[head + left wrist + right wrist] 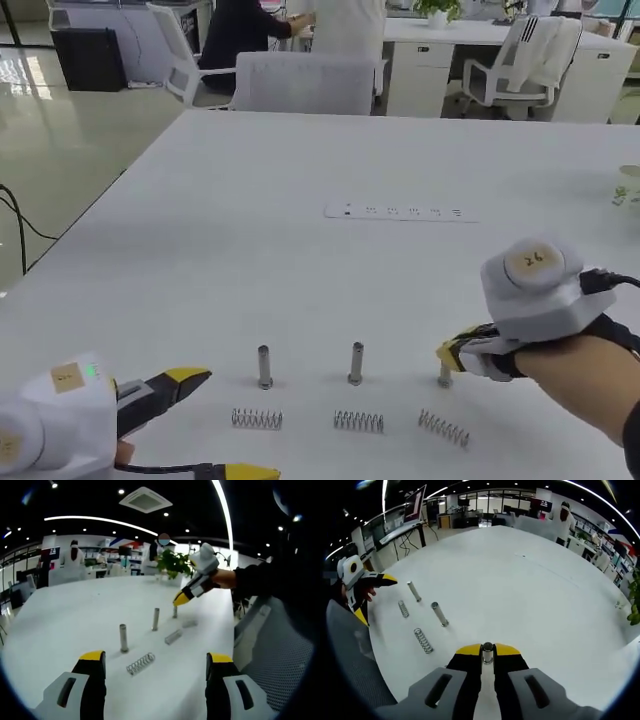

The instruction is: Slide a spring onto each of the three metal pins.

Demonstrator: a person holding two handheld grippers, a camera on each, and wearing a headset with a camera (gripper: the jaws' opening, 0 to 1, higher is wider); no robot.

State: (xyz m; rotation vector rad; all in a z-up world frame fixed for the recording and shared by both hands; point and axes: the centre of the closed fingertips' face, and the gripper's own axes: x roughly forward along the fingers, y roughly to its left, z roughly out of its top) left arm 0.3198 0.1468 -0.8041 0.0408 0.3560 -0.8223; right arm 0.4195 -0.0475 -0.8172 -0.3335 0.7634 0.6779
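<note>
Three short metal pins stand upright in a row on the white table: the left pin (264,366), the middle pin (356,363) and the right pin (445,376). In front of each lies a loose spring (257,419), (358,422), (443,428). My right gripper (450,353) is shut on the right pin (487,652), whose top shows between the yellow tips. My left gripper (225,425) is open at the near left, empty, facing the nearest spring (140,663) and the left pin (123,638).
A white power strip (400,211) lies flat mid-table, beyond the pins. Office chairs (305,82) stand at the far edge, with people and desks behind. A potted plant (175,565) sits off to the right side.
</note>
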